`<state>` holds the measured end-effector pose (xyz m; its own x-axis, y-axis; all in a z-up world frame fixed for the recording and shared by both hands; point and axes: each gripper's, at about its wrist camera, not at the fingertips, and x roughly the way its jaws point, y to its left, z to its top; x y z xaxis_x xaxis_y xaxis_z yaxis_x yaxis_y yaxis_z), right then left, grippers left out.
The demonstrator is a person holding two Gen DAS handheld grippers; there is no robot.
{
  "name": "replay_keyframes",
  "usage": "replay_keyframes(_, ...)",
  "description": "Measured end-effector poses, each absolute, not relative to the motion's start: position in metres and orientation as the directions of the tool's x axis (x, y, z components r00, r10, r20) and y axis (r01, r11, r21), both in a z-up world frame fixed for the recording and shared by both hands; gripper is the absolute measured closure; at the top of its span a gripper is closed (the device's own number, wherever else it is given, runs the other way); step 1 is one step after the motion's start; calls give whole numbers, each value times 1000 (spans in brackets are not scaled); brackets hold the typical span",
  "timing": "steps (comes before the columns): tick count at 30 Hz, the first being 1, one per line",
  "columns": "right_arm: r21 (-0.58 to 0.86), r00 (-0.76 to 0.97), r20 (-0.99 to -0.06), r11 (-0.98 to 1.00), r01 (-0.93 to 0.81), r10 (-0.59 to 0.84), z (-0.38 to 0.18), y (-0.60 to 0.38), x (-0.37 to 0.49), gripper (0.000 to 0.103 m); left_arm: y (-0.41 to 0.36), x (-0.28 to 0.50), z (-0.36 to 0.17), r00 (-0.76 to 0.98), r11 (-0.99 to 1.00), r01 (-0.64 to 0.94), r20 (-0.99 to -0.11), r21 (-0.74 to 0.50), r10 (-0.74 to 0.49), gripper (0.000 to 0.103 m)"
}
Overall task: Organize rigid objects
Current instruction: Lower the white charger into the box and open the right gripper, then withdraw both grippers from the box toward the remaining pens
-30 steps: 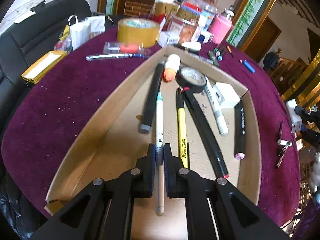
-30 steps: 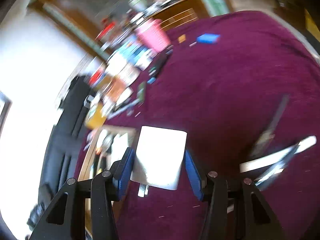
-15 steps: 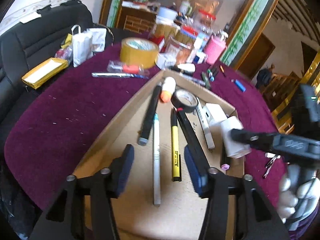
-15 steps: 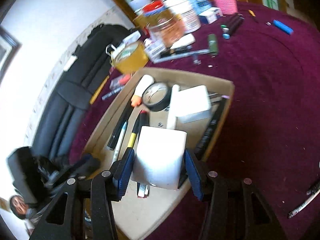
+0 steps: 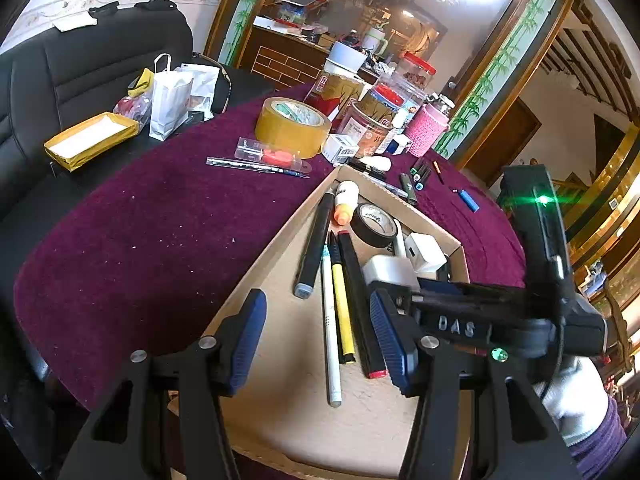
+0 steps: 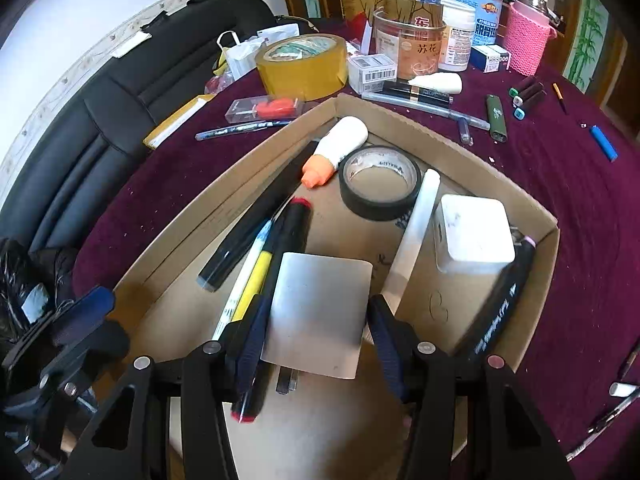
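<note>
A shallow cardboard tray on the purple table holds pens, a black tape roll, a white glue bottle and a white charger. My right gripper is shut on a second white charger block, held low over the tray's middle; it also shows in the left wrist view. My left gripper is open and empty above the tray's near end, over the white pen and yellow pen.
Beyond the tray lie a yellow tape roll, jars, a pink cup, markers, a blue lighter and a packaged pen. A black sofa stands at left.
My left gripper let go of the white pen, opened and drew back. My right gripper carried the white charger from the table at right over the tray and lowered it.
</note>
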<state>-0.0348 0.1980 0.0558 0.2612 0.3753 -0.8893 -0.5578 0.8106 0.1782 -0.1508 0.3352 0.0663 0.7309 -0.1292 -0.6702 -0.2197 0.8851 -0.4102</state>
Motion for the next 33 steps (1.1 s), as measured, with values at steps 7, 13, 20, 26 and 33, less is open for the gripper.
replay_keyframes(7,319,277,-827,813,-486,490,71,160,-27,46,339,-152,64,731,878,-231,-670,-420,-129,41)
replay_keyframes(13,351,436,-726,831,-432,533,104,103,-30,35,324,-153,72,737,904,-209,-668,-373,-105,37)
replay_keyframes(20,320,563,-683,884,-342,465,105,52,-49,34,282,-151,86,754,952,-227,-656,-204,40,25)
replay_keyframes(26,303,638,-643,905,-297,424,93,36,-74,29,254,-158,101,779,947,-316,-585,-55,227,18)
replay_keyframes(33,278,646,-621,896,-348,443,82,37,-96,28,227,-149,102,756,950,-310,-598,30,265,18)
